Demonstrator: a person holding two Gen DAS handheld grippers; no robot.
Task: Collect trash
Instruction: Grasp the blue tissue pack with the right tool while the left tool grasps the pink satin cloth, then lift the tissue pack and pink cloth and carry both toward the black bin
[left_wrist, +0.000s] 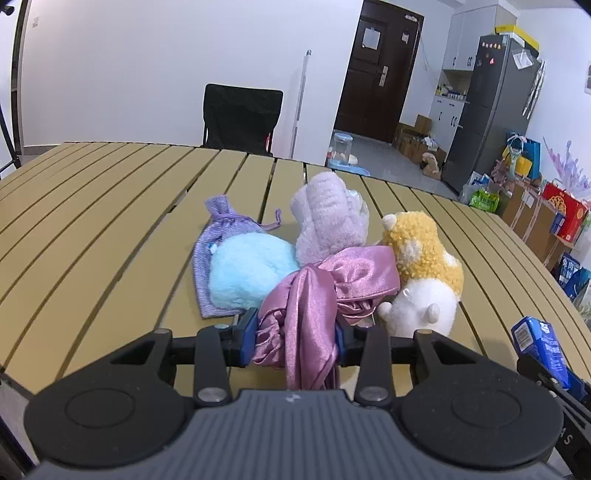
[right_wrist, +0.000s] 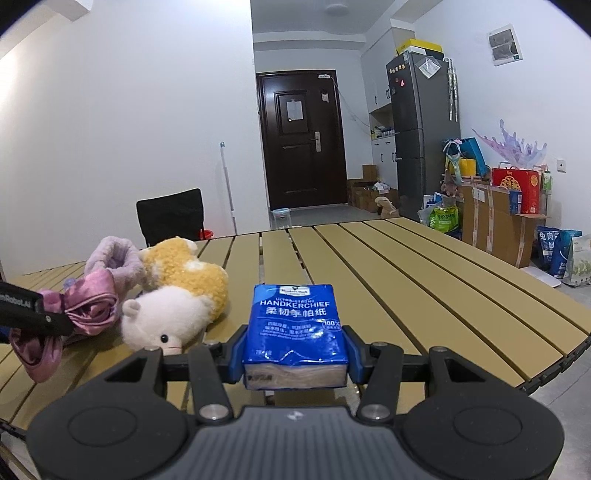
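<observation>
Two tongs: our left gripper (left_wrist: 295, 341) clamped on one glossy pink satin cloth (left_wrist: 317, 295); right gripper (right_wrist: 295, 352) clamped on one blue handkerchief pack (right_wrist: 295, 325). Beyond, on the slatted table (left_wrist: 110, 221), three plush toys, one purple pouch (left_wrist: 218, 236).

Shiny pink satin cloth (left_wrist: 314, 295), pale blue plush (left_wrist: 247, 273), lilac plush (left_wrist: 325, 218), yellow-and-white plush (left_wrist: 421, 280), striped purple pouch (left_wrist: 218, 236), blue tissue pack (right_wrist: 295, 325) with white, possibly bilingual, lettering, tan slatted table (left_wrist: 110, 206).

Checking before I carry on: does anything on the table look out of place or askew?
The yellow-and-white plush lies tipped on its side, face toward the table's near edge. The pink satin cloth hangs bunched in the left gripper. Nothing looks spilled or damaged.
</observation>
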